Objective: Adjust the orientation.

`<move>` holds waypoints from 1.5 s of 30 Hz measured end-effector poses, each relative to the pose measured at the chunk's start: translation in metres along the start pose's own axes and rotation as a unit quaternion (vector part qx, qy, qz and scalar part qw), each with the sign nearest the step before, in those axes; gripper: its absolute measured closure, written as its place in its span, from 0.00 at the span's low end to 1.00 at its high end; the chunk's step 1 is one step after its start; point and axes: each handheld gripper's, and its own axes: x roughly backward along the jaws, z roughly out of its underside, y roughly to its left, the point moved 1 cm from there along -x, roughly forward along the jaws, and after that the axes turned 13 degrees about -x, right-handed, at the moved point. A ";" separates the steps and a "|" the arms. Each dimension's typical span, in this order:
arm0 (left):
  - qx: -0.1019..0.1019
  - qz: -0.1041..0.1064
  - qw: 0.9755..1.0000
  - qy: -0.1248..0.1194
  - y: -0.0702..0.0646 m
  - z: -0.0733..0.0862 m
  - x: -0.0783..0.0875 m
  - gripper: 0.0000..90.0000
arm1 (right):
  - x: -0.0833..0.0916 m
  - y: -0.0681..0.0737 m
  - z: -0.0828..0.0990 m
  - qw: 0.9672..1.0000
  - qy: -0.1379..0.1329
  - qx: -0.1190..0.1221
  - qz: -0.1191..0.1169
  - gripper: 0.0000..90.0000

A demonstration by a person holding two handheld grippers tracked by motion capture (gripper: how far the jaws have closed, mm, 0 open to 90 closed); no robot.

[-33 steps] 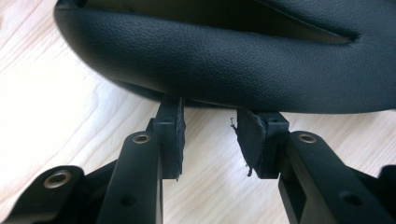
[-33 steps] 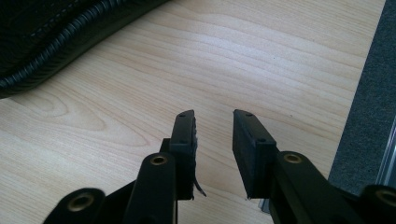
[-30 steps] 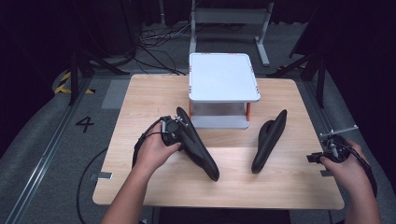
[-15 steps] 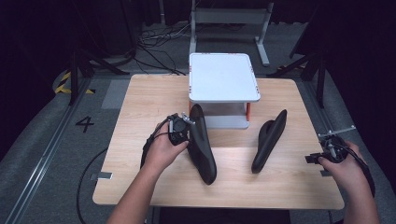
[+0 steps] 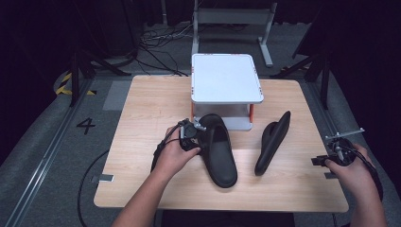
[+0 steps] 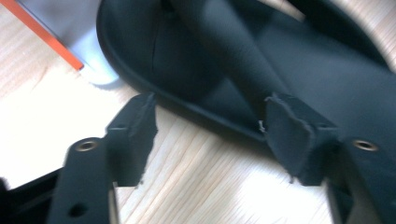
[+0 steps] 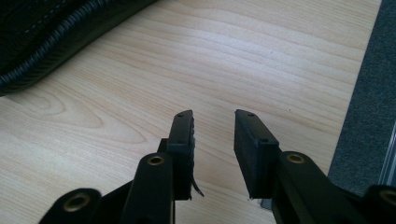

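Right gripper (image 5: pixel 326 161): hovers at the table's (image 5: pixel 142 109) near right edge, jaws slightly apart, gripping nothing.
Left gripper (image 5: pixel 201 137): jaws have just been opening, now released; the sandal's rim sits between them, unpinched.
Left sandal (image 5: pixel 218 149): a second ago on its edge, now flat, sole down, touching the left claw.
Right sandal (image 5: pixel 273 142): on edge, unchanged.
White stand (image 5: pixel 226 78): far centre.
Floor marking (image 5: pixel 85 126): reads "4".
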 end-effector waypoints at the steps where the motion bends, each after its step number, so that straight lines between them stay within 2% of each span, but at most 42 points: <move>1: 0.002 -0.001 1.000 -0.007 -0.001 -0.001 0.001 0.31 | 0.000 0.000 0.000 1.000 -0.001 0.000 0.000 0.76; 2: 0.004 0.003 1.000 -0.022 -0.004 -0.004 0.001 0.29 | 0.000 0.000 0.000 1.000 -0.001 -0.001 0.000 0.75; 4: 0.010 0.015 0.999 -0.036 -0.008 -0.007 -0.003 0.28 | -0.001 0.002 0.001 1.000 0.000 -0.004 -0.002 0.74; 6: 0.009 0.022 0.999 -0.034 -0.009 -0.009 -0.007 0.26 | -0.002 0.003 0.001 1.000 -0.001 0.000 -0.002 0.73; 7: 0.015 0.026 0.999 -0.024 -0.012 -0.010 -0.015 0.27 | -0.002 0.004 0.001 1.000 0.000 -0.002 -0.003 0.73; 8: 0.015 0.026 0.999 -0.024 -0.012 -0.010 -0.015 0.29 | -0.002 0.004 0.001 1.000 0.000 -0.002 -0.003 0.73; 9: 0.015 0.030 0.999 -0.011 -0.012 -0.010 -0.020 0.29 | -0.003 0.004 0.001 1.000 0.000 -0.001 -0.002 0.73; 11: 0.010 0.045 0.999 0.002 -0.012 -0.010 -0.027 0.44 | -0.003 0.005 0.003 1.000 0.001 -0.003 -0.002 0.73; 13: 0.020 0.058 0.998 0.007 -0.011 -0.010 -0.029 0.53 | -0.003 0.004 0.004 1.000 0.001 -0.001 -0.001 0.73; 17: 0.023 0.061 0.998 0.008 -0.011 -0.010 -0.026 0.57 | -0.003 0.004 0.004 1.000 0.002 -0.004 0.001 0.72; 24: 0.008 0.075 0.997 0.030 -0.019 -0.004 -0.014 0.62 | -0.005 0.008 0.002 1.000 0.002 0.007 -0.001 0.72; 27: 0.014 0.079 0.996 0.033 -0.026 0.002 -0.007 0.63 | -0.004 0.010 -0.001 1.000 0.001 0.008 -0.002 0.72; 29: 0.016 0.074 0.996 0.052 -0.033 0.009 -0.003 0.62 | -0.005 0.011 -0.003 1.000 -0.001 0.012 -0.002 0.72; 30: 0.022 0.079 0.995 0.061 -0.035 0.011 -0.001 0.61 | -0.005 0.012 -0.004 1.000 -0.001 0.013 -0.003 0.72; 32: 0.030 0.084 0.995 0.054 -0.036 0.013 0.000 0.57 | -0.006 0.014 -0.006 1.000 -0.001 0.017 -0.004 0.72; 34: 0.036 0.073 0.996 0.044 -0.035 0.012 0.003 0.50 | -0.006 0.016 -0.007 1.000 -0.004 0.021 -0.004 0.72; 35: 0.033 0.067 0.996 0.039 -0.034 0.012 0.005 0.45 | -0.006 0.017 -0.008 1.000 -0.006 0.025 -0.005 0.72; 37: 0.029 0.057 0.998 0.024 -0.032 0.010 0.010 0.42 | -0.005 0.021 -0.010 0.999 -0.012 0.030 -0.005 0.72; 39: 0.029 0.055 0.998 0.019 -0.031 0.010 0.012 0.39 | -0.004 0.025 -0.012 0.999 -0.019 0.035 -0.005 0.72; 41: 0.023 0.050 0.998 0.012 -0.025 0.011 0.018 0.39 | -0.001 0.033 -0.015 0.998 -0.035 0.042 -0.018 0.72; 42: 0.014 0.043 0.999 0.019 -0.021 0.013 0.021 0.38 | 0.001 0.042 -0.017 0.997 -0.049 0.049 -0.026 0.73; 43: 0.014 0.043 0.999 0.019 -0.021 0.013 0.021 0.37 | 0.001 0.042 -0.017 0.997 -0.049 0.049 -0.026 0.73; 45: -0.004 0.023 0.999 0.036 -0.013 0.018 0.025 0.36 | 0.003 0.051 -0.020 0.995 -0.064 0.063 -0.032 0.73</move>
